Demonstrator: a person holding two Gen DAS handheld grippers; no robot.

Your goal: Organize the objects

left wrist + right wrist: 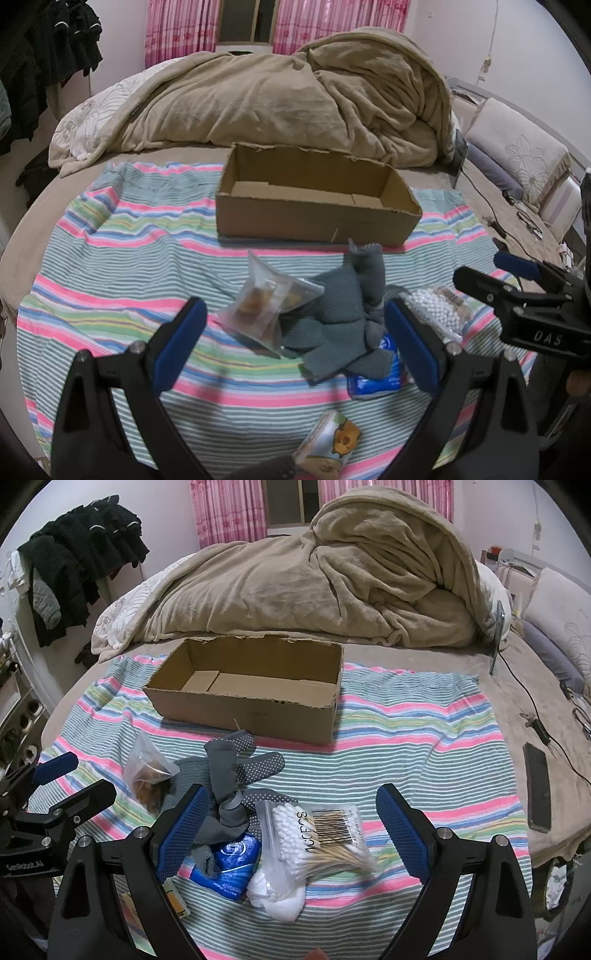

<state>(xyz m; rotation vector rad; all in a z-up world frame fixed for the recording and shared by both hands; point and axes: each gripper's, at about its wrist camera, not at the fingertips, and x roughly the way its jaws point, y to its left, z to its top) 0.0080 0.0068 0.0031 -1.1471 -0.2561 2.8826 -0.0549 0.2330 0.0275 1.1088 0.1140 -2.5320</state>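
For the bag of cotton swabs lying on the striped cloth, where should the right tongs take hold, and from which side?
Probably across the middle of the bag of cotton swabs, coming down from above and in front. It lies flat on the striped cloth with the swabs bundled lengthwise, already between the open right tongs, so closing across the bundle's narrow width looks firmer than pinching the loose plastic edge.

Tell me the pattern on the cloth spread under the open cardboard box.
Stripes of pink, green, blue and white on the spread cloth, clearest in the right wrist view.
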